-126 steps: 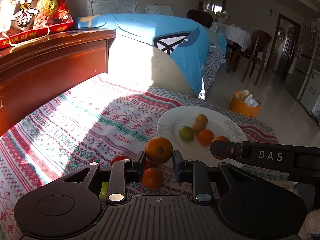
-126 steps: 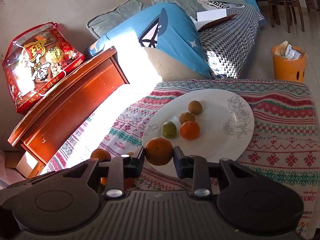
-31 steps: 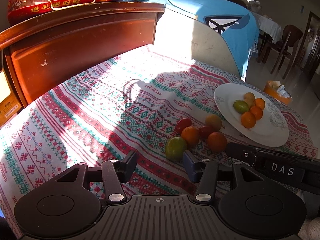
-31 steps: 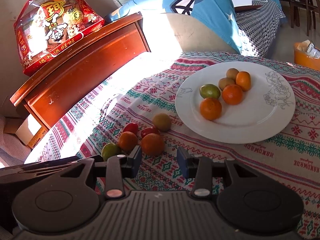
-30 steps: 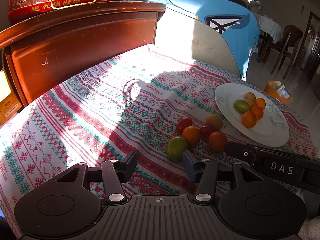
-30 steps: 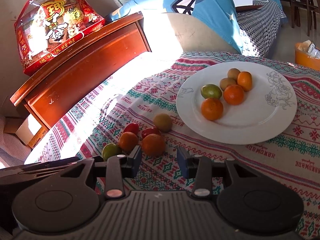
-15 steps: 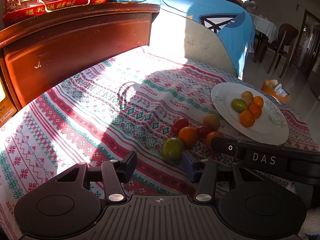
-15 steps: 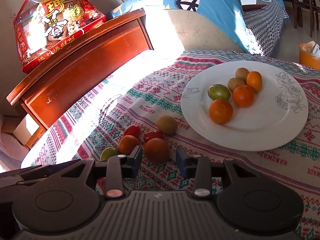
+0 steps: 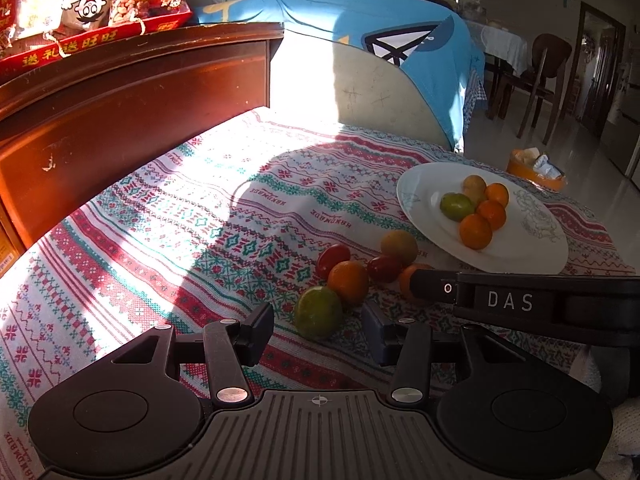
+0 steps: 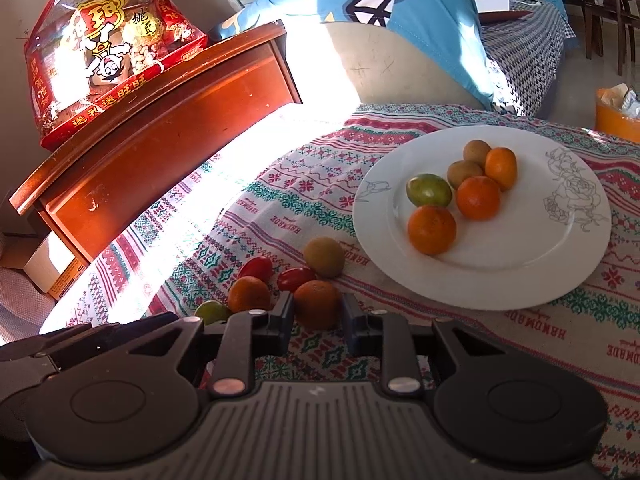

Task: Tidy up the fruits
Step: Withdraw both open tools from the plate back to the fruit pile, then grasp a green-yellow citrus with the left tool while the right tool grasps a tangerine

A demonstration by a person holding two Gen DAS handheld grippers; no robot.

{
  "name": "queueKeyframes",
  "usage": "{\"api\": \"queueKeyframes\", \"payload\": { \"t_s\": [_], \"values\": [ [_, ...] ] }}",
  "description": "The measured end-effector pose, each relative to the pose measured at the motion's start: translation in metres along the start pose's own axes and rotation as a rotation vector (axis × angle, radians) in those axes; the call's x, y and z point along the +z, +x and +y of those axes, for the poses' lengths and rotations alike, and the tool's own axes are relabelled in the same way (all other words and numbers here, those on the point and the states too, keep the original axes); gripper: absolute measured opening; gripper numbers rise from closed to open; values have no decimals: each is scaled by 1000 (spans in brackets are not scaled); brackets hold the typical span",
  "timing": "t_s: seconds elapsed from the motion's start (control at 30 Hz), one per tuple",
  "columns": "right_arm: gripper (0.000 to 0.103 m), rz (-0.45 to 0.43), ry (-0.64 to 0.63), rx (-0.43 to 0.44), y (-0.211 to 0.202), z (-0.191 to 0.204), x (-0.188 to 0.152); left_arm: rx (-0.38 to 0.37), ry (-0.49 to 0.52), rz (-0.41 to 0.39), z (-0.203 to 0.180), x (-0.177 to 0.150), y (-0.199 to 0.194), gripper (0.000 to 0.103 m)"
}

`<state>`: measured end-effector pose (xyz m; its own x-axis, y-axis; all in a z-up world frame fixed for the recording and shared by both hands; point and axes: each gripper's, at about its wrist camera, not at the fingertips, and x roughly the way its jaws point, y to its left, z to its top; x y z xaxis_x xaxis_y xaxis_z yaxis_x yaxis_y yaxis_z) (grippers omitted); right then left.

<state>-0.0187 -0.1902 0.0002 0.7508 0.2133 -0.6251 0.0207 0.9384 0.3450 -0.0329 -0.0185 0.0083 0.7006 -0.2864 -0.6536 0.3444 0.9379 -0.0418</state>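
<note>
As of half second ago right tongs (image 10: 317, 316) sat wider, short of fruit; now jaws flank orange (image 10: 317, 309) on cloth, close to its sides, firm grip not certain. Judgement: pick just starting, next trip to plate. Left tongs (image 9: 318, 330) spread wide, empty, green fruit (image 9: 318, 312) just ahead between tips. Plate (image 10: 560, 280) ahead-right of right tongs, six fruits on it; five others loose on cloth. Patterned tablecloth (image 9: 168, 240), strong sun. Wooden cabinet (image 9: 132, 96) ahead-left, red snack bag (image 10: 108, 52) on top; blue-covered sofa (image 9: 384, 48) beyond.
</note>
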Motion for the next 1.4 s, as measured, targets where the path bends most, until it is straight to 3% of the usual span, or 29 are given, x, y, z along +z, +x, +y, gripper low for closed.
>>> {"api": "queueKeyframes", "payload": {
  "t_s": [0.27, 0.57, 0.8, 0.87, 1.03, 1.2, 1.4],
  "values": [
    [27, 2, -1, -7, 1, -1, 0, 16, 7, 11, -2, -3, 9, 44],
    [27, 6, -2, -4, 1, -1, -2, 41, 10, 11, -5, -6, 15, 26],
    [24, -11, -3, 6, -6, 0, 0, 49, 5, -5, -8, -2, 5, 26],
    [17, -21, -8, 7, -10, 0, 0, 43, -1, -16, -9, 1, -1, 26],
    [16, -23, -4, 1, -17, -5, 0, 26, -6, -30, -17, 6, -9, 26],
    [22, -30, 21, 22, -21, -12, 0, 31, 1, -23, -20, 4, -9, 26],
    [36, 6, 30, 42, -13, -9, -1, 49, -24, -12, -11, 2, -7, 26]
  ]
}}
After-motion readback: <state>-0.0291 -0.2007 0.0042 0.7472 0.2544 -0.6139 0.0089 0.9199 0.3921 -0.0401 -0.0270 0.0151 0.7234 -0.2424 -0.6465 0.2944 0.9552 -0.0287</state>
